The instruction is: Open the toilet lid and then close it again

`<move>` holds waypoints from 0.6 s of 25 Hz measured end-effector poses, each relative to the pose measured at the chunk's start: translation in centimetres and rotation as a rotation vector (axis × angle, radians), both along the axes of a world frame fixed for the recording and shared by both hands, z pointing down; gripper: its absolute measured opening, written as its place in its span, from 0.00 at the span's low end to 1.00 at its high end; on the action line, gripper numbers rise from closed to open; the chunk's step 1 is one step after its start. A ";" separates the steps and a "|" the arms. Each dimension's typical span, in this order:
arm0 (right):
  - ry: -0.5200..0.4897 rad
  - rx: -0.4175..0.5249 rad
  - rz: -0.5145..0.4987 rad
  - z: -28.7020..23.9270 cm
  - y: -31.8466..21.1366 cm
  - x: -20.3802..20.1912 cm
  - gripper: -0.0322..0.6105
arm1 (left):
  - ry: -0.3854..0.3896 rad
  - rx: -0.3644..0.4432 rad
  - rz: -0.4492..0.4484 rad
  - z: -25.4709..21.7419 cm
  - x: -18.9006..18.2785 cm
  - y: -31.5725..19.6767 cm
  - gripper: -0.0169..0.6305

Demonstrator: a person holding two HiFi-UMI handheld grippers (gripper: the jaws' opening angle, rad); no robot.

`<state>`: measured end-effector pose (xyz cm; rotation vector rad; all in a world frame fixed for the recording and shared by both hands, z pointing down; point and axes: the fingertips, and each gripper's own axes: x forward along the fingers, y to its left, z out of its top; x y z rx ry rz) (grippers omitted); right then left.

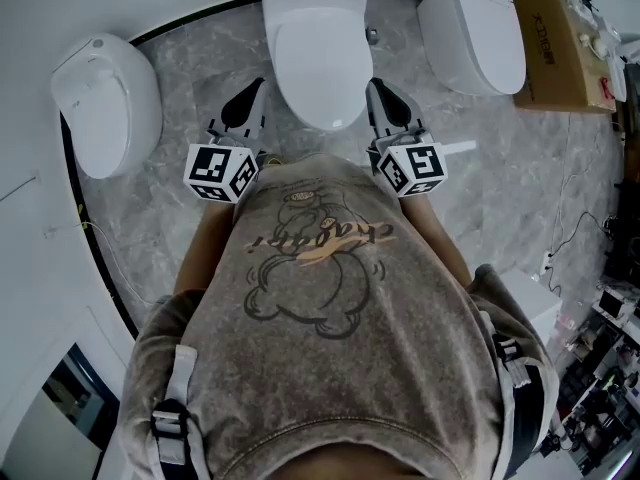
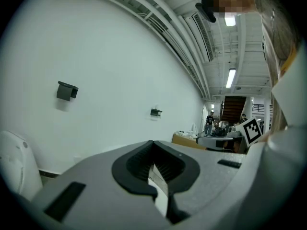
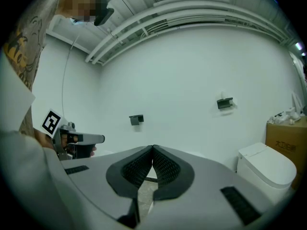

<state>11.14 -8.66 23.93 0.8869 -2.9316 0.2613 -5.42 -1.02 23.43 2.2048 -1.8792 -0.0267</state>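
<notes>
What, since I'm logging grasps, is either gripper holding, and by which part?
Nothing is held. The left gripper and the right gripper both have their jaws together with nothing between them; the toilet lid lies closed, ungrasped.

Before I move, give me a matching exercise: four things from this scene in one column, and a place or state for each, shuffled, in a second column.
Column one
1. middle white ceramic toilet
2. brown cardboard box
3. left hand-held gripper
4. rounded white toilet

Column two
A. jaws together, nothing between them
B. top right corner of the head view
C. lid down, top centre of the head view
D. far left of the head view, apart from the gripper

Pairs: 1-C, 2-B, 3-A, 4-D
</notes>
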 end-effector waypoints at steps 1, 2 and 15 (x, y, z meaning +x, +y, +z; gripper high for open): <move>0.001 0.000 -0.001 0.1 0.0 0.0 0.09 | -0.001 -0.001 0.000 0.0 0.0 0.0 0.04; 0.002 -0.001 -0.003 0.2 0.0 -0.1 0.09 | -0.002 -0.001 0.000 0.1 -0.1 0.0 0.04; 0.004 -0.010 0.000 0.6 0.3 -0.1 0.09 | -0.005 -0.012 -0.008 0.4 -0.4 0.0 0.04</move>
